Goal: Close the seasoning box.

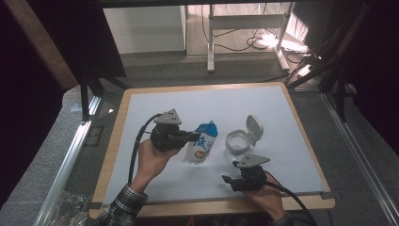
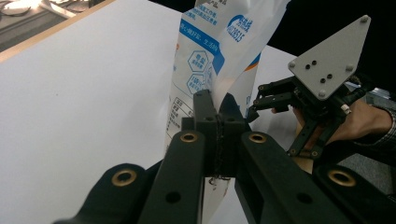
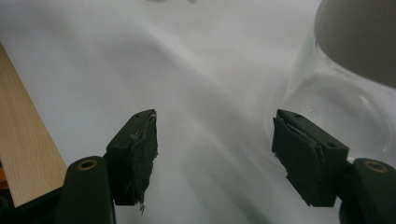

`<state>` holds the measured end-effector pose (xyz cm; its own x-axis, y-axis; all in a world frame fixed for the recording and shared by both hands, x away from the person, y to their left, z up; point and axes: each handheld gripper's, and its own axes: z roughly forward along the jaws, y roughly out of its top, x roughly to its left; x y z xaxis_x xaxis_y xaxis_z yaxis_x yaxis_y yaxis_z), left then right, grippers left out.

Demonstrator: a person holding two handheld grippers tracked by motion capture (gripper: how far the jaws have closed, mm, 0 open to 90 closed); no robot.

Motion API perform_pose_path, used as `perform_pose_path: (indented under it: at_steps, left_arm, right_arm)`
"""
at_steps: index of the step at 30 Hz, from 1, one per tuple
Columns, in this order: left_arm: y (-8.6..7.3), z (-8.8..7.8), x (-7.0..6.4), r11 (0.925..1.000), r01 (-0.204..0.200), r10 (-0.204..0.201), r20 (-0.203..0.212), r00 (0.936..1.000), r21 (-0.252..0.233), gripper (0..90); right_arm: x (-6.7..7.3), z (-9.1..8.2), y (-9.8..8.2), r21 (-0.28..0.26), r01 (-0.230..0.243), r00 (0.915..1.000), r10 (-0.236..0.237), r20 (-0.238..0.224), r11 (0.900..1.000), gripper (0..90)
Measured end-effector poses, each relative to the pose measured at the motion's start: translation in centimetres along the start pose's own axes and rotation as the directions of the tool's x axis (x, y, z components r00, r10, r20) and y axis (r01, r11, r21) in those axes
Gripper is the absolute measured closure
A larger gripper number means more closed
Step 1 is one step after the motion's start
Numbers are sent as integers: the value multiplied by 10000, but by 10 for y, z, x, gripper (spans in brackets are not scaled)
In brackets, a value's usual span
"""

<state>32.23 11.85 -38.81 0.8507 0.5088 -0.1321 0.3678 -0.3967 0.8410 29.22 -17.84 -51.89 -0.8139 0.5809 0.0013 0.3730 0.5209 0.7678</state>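
Currently, you hold the white-and-blue printed plastic pouch [image 1: 201, 143] in the left gripper [image 1: 190, 137], whose jaws are clenched on the pouch's side edge. In the left gripper view the two black pads meet on a thin fold of the film [image 2: 212, 100]. The pouch stands roughly upright on the worktop [image 1: 155, 106], its long axis running up and tilted slightly away from the left gripper, with the pinched top corner uppermost.

Take the clear round plastic jar [image 1: 236, 143] as your landmark. It sits just to the right of the pouch, near it but not touching, with its hinged white lid [image 1: 254, 126] flipped open and standing behind the mouth. The jar wall is glossy, smooth and transparent; the pouch film is thin, flexible and creases readily.

Your right gripper [image 1: 227, 180] lies in front of the jar, toward your edge of the worktop, jaws released and holding nothing. In the right gripper view the jar's curved wall [image 3: 345, 107] lies ahead and to the right of the gap between the jaws, and the light wooden worktop border [image 3: 25, 140] lies to their left.

Judged from this layout, the right gripper is the nearer one to the jar, so steadying the jar falls to it, and you would need to swing it rightward to centre the jar between the jaws. Expect the slick wall to slip under a light grip.
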Motion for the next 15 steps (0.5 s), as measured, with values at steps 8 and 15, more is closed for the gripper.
perform_pose_path:
  at_steps: [8,15]
  left_arm:
    - [5,6,-6,9999,-97,95,133,9999,91,900]
    - [10,10,-12,9998,-128,125,244,9996,132,899]
  right_arm:
    - [6,12,4,75,163,9997,-164,164,9998,317]
    - [11,20,6,-157,257,9993,-252,286,9995,317]
